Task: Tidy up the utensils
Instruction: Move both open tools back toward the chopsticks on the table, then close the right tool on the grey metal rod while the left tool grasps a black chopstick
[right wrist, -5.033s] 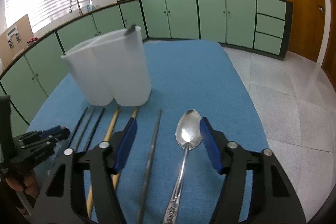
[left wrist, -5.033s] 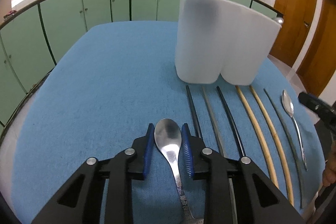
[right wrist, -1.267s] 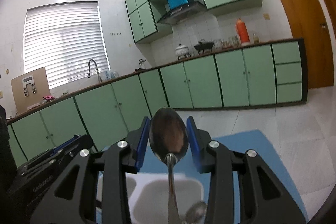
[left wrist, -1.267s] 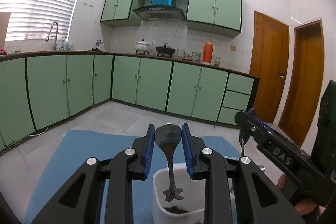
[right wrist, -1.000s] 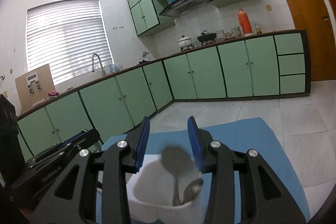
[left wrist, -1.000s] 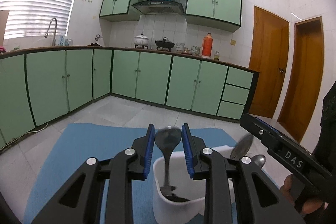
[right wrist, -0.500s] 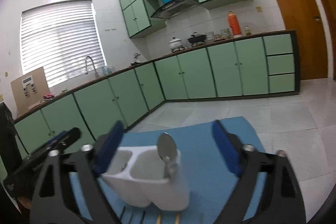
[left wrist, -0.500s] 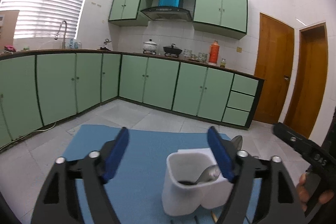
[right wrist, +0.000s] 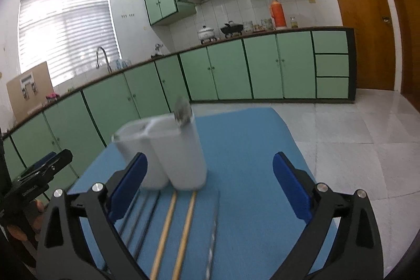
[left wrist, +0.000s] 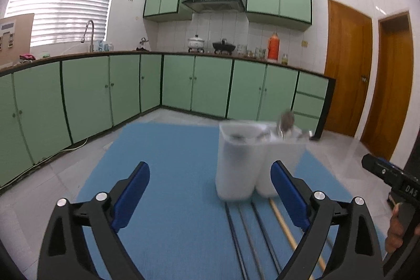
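A white two-compartment utensil holder (left wrist: pixel 236 162) (right wrist: pixel 178 156) stands on the blue table mat (left wrist: pixel 170 175) (right wrist: pixel 241 148). A spoon bowl (left wrist: pixel 287 120) (right wrist: pixel 182 110) sticks up from its right compartment; another spoon (left wrist: pixel 240 136) lies low in the left one. Dark chopsticks (left wrist: pixel 252 235) (right wrist: pixel 143 217), wooden chopsticks (left wrist: pixel 286 230) (right wrist: pixel 176 225) and a grey chopstick (right wrist: pixel 213 227) lie in front of the holder. My left gripper (left wrist: pixel 210 196) is open and empty, back from the holder. My right gripper (right wrist: pixel 210 190) is open and empty too.
The mat covers a round table; floor tiles (right wrist: pixel 354 135) lie beyond its edges. Green kitchen cabinets (left wrist: pixel 183 85) run along the far walls. The right gripper's body (left wrist: pixel 388 175) shows at the left view's right edge, the left gripper's body (right wrist: pixel 39 175) at the right view's left edge.
Both grippers dropped their spoons into the holder, opened wide, and have pulled back and tilted down, so the chopsticks on the mat have come into view.
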A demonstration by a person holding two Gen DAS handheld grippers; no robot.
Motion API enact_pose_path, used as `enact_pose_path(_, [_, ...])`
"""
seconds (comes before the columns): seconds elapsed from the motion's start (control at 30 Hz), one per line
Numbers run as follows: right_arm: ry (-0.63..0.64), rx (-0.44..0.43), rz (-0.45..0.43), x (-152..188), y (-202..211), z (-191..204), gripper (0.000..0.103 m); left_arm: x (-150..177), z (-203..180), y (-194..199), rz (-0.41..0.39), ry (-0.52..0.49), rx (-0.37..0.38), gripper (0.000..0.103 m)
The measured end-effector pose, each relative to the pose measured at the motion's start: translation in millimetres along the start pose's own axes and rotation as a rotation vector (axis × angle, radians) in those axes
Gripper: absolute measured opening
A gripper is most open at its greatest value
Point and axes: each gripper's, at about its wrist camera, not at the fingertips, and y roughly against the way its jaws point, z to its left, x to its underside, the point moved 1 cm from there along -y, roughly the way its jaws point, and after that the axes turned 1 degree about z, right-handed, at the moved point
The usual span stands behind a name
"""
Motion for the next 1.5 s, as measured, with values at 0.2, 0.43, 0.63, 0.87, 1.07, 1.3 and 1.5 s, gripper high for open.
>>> enact_pose_path(0.2, [0.031, 0.047, 0.044, 45, 27, 1, 0.094, 38, -2, 27, 0.051, -0.001, -0.019, 0.092])
enact_pose_path(0.43, [0.044, 0.101, 0.061, 100, 56, 7, 0.094, 85, -8, 62, 0.05, -0.009, -0.074, 0.092])
enact_pose_path(0.63, [0.071, 0.118, 0.085, 133, 69, 12, 0.093, 117, -13, 78, 0.064, -0.045, -0.105, 0.092])
enact_pose_path(0.87, [0.086, 0.122, 0.094, 152, 72, 15, 0.075, 133, -12, 91, 0.068, -0.03, -0.111, 0.092])
enact_pose_path(1.07, [0.126, 0.124, 0.077, 163, 74, 23, 0.056, 138, -12, 95, 0.066, -0.018, -0.11, 0.092])
enact_pose_path(1.3, [0.129, 0.119, 0.08, 171, 71, 24, 0.038, 143, -13, 96, 0.072, -0.019, -0.1, 0.092])
enact_pose_path(1.5, [0.157, 0.121, 0.077, 175, 68, 29, 0.026, 144, -14, 94, 0.074, -0.013, -0.094, 0.092])
